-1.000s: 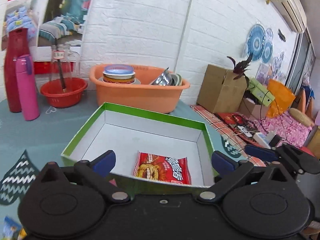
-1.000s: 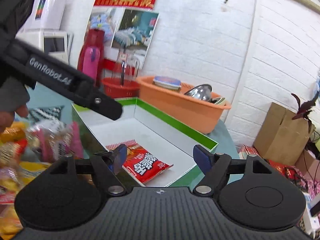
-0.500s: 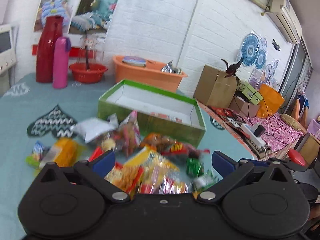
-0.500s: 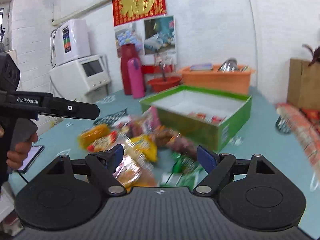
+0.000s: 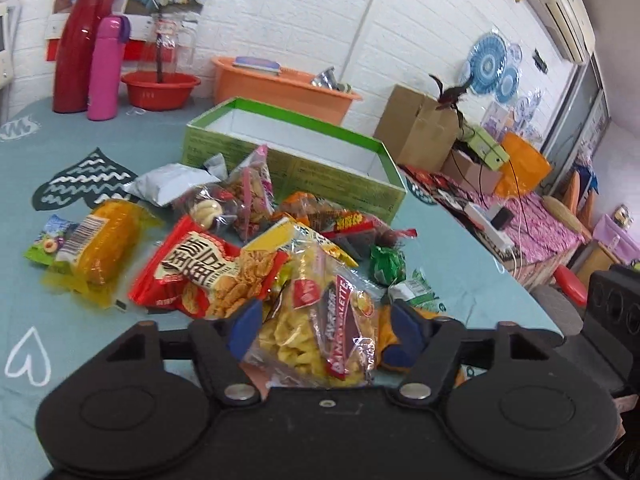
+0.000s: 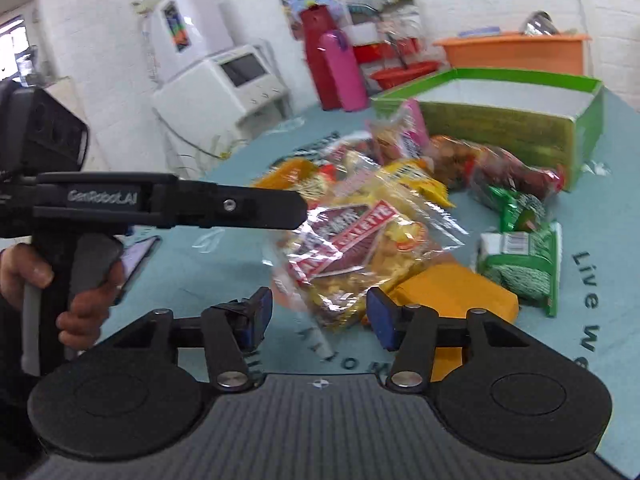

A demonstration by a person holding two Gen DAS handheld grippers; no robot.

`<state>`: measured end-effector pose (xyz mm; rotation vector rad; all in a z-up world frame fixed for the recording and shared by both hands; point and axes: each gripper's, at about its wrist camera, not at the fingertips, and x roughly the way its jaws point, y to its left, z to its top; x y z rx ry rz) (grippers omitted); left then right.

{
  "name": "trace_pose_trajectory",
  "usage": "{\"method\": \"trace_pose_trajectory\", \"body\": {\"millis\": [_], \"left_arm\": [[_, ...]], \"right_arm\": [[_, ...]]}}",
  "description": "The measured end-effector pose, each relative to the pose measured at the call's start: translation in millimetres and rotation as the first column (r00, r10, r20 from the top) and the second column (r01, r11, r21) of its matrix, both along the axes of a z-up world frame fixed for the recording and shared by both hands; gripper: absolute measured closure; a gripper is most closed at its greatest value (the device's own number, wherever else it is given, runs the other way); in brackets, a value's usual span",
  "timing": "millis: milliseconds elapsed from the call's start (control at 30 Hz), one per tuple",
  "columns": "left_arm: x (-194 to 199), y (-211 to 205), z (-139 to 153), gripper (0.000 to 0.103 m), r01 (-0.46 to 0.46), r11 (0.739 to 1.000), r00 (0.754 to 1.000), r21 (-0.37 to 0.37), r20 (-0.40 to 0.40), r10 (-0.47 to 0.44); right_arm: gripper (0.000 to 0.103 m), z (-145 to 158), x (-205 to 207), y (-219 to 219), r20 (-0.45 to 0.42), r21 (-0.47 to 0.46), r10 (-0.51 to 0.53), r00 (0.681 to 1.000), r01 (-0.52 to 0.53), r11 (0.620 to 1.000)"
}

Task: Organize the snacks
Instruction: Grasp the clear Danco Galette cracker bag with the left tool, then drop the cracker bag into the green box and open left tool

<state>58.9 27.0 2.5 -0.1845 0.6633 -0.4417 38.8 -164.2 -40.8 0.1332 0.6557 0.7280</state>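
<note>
Closing from wide, the jaws of the left gripper point(image 5: 326, 326) stand on either side of a clear bag of yellow biscuits point(image 5: 320, 328) with a dark red label, which lies at the near edge of the snack pile point(image 5: 240, 240) on the teal counter point(image 5: 100, 340). The blue pads sit just beside the wrapper; whether they already press on it cannot be told, and the bag rests on the counter. The jaws of the right gripper point(image 6: 320, 316) are closing too, with the near corner of that same bag point(image 6: 360, 256) between them and a visible gap at each pad. An orange packet point(image 6: 452, 292) lies just under the right pad, and a green packet point(image 6: 520, 264) lies beside it. In the right wrist view the left gripper reaches in from the left, held by a hand point(image 6: 76, 280).

Behind the pile stands the open green box point(image 5: 296, 172) with a white interior, its front wall touched by several leaning packets. A red packet with biscuits pictured point(image 5: 204, 276) and a yellow wrapped cake point(image 5: 100, 248) lie left of the bag. Farther back are an orange basin point(image 5: 280, 88), a red bowl point(image 5: 160, 88), a pink bottle point(image 5: 104, 68) and a red flask point(image 5: 76, 44).
</note>
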Motion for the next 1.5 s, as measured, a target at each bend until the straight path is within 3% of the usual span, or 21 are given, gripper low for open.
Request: {"method": "trace_pose_trajectory", "body": {"millis": [67, 133, 200, 400, 533, 667, 700, 733, 767, 833, 867, 1000, 1133, 1333, 1500], "left_arm": [[8.8, -2.9, -6.3, 0.028, 0.016, 1.0, 1.0, 0.009, -0.022, -0.015], [15.4, -3.6, -13.2, 0.031, 0.03, 1.0, 0.998, 0.0, -0.057, -0.03], [17.3, -2.9, -18.0, 0.032, 0.037, 0.999, 0.996, -0.013, -0.076, -0.038], [8.4, 8.5, -26.8, 0.031, 0.042, 0.999, 0.992, -0.024, -0.117, -0.045], [12.7, 13.1, -30.7, 0.02, 0.025, 0.998, 0.989, -0.065, -0.141, -0.034], [16.2, 6.7, -33.2, 0.021, 0.041, 0.997, 0.988, -0.068, -0.143, -0.05], [16.5, 4.4, -34.1, 0.023, 0.045, 0.997, 0.988, -0.07, -0.145, -0.055], [15.1, 3.9, -33.6, 0.024, 0.033, 0.997, 0.99, -0.068, -0.138, -0.042], [11.4, 4.4, -30.7, 0.032, 0.019, 0.997, 0.991, -0.069, -0.132, -0.028], [3.4, 8.4, -21.1, 0.034, 0.014, 0.996, 0.993, -0.09, -0.114, -0.024], [-1.2, 9.0, -13.9, 0.035, 0.02, 0.995, 0.995, -0.1, -0.098, -0.03], [-4.7, 2.5, 18.4, 0.035, 0.029, 0.997, 1.0, -0.078, -0.001, -0.029], [16.6, -1.0, 45.0, 0.036, 0.029, 0.994, 0.998, -0.104, 0.063, -0.022], [70.7, -9.1, 83.5, 0.036, 0.013, 0.993, 0.987, -0.116, 0.163, 0.006], [127.3, -12.5, 92.1, 0.036, 0.001, 0.99, 0.985, -0.139, 0.172, 0.023]], "right_arm": [[0.016, -0.2, 3.7, -3.7, 0.009, -0.037, -0.057, 0.998, 0.058, 0.998], [0.008, 1.4, 4.0, -6.9, 0.018, -0.057, -0.093, 0.996, 0.094, 0.994], [0.0, 0.7, 4.7, -9.0, 0.0, -0.04, -0.098, 0.995, 0.098, 0.994], [0.0, -8.0, 6.2, -1.4, -0.068, -0.027, -0.064, 0.996, 0.063, 0.998], [0.0, -11.4, 6.8, -3.8, -0.063, -0.005, -0.08, 0.995, 0.08, 0.997], [0.0, -11.9, 7.9, -5.0, -0.062, 0.009, -0.095, 0.994, 0.096, 0.995], [0.001, -12.5, 7.6, -4.6, -0.051, 0.003, -0.1, 0.994, 0.1, 0.995], [0.011, -13.3, 7.7, -3.9, -0.042, -0.001, -0.097, 0.994, 0.098, 0.995], [0.014, -13.4, 7.9, -3.9, -0.041, 0.003, -0.091, 0.995, 0.092, 0.996], [0.04, -7.4, 4.6, -7.3, -0.033, 0.011, -0.112, 0.993, 0.113, 0.994], [0.046, -2.0, 1.2, -9.5, -0.007, 0.011, -0.112, 0.994, 0.113, 0.994], [0.048, 24.6, -2.8, -16.5, 0.079, 0.025, -0.098, 0.992, 0.096, 0.995], [0.048, 51.8, 12.9, -20.3, 0.164, 0.039, -0.117, 0.979, 0.112, 0.993], [0.049, 89.7, 61.2, -25.7, 0.254, 0.077, -0.151, 0.955, 0.135, 0.988], [0.049, 104.5, 112.9, -27.3, 0.294, 0.084, -0.195, 0.936, 0.178, 0.98]]}}
